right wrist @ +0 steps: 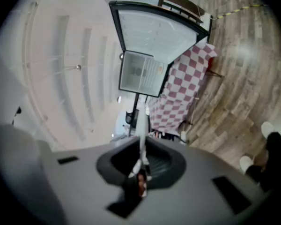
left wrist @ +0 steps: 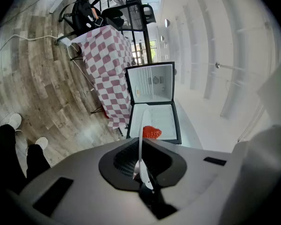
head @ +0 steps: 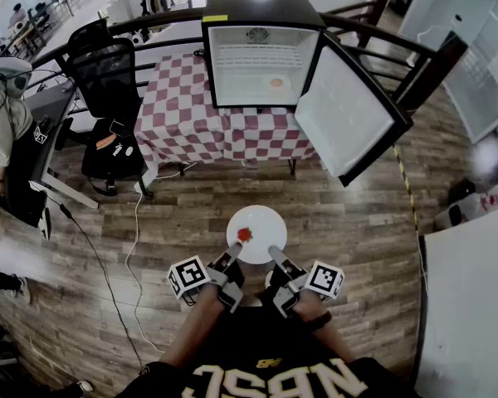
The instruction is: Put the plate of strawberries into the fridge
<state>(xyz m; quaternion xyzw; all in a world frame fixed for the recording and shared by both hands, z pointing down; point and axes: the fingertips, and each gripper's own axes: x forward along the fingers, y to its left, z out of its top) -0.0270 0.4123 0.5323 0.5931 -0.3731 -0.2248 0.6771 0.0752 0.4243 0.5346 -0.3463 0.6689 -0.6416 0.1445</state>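
A white plate (head: 261, 230) with one red strawberry (head: 244, 235) hangs over the wooden floor in front of me. My left gripper (head: 231, 253) is shut on the plate's near left rim and my right gripper (head: 275, 254) on its near right rim. In the left gripper view the plate (left wrist: 141, 144) shows edge-on between the jaws of the left gripper (left wrist: 141, 165), with the strawberry (left wrist: 151, 133) beyond. The right gripper (right wrist: 141, 165) pinches the plate's edge (right wrist: 143, 135) too. Ahead stands a small fridge (head: 261, 56), its door (head: 349, 110) swung open to the right.
The fridge sits on a table with a red-and-white checked cloth (head: 191, 114); a small orange item (head: 276, 82) lies inside it. A black office chair (head: 108, 81) stands to the left, cables (head: 133, 247) trail over the floor, a person (head: 4, 106) is at far left, and a white tabletop (head: 473, 305) is at right.
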